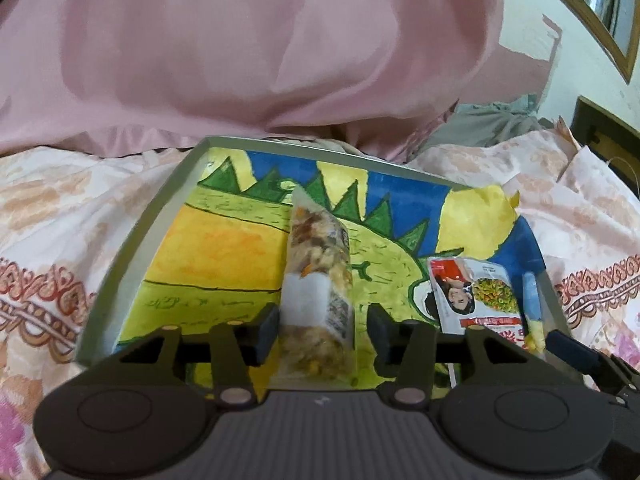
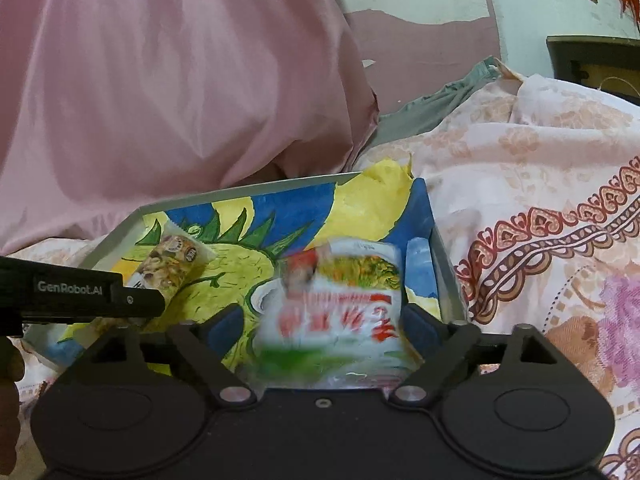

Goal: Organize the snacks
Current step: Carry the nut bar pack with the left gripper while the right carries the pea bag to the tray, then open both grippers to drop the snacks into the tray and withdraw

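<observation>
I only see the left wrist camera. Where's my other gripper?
Observer: The right gripper is over the grey metal tray lined with a painted picture. Its open fingers sit either side of the red-and-white snack packet.
Operator: Is it squeezing it?
Observer: I can't tell; the packet is blurred in the right wrist view.
Operator: How does my left one look from there?
Observer: The left gripper shows its black side, which reads GenRobot.AI.

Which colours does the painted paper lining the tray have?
Yellow, green and blue painted paper; clearest in left wrist view.
</observation>
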